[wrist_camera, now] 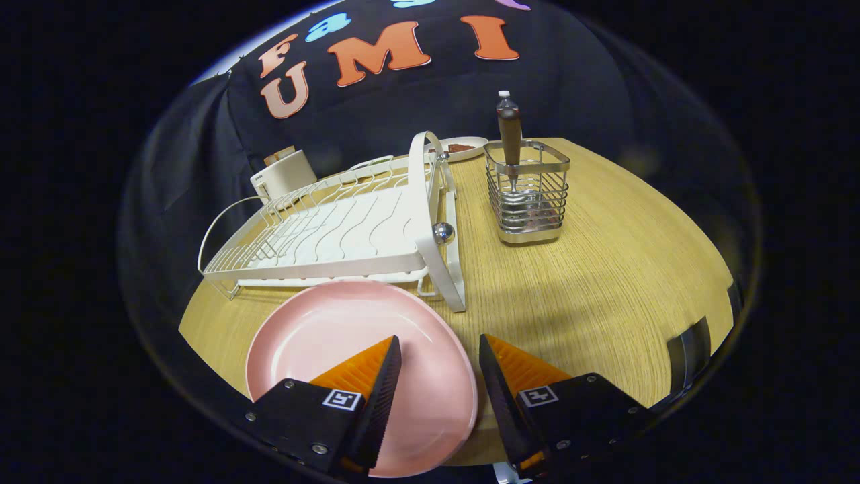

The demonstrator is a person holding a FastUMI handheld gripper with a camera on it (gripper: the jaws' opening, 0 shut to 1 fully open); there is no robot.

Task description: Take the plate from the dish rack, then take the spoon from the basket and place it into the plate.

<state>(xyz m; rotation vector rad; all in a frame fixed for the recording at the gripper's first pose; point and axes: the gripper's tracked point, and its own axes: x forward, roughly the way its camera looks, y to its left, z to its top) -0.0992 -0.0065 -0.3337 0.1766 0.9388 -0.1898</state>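
Observation:
A pink plate lies flat on the wooden table, just in front of the white dish rack. My gripper is open. One finger hangs over the plate, the other stands just past its right rim, so the rim lies between them. Neither finger presses on it. Beyond the fingers, to the right of the rack, stands a metal wire basket. A spoon with a brown wooden handle stands upright in it, bowl down.
The rack holds no dishes and its tall end frame faces the basket. Behind it are a white container and a small dish with something reddish. A bottle cap peeks from behind the spoon.

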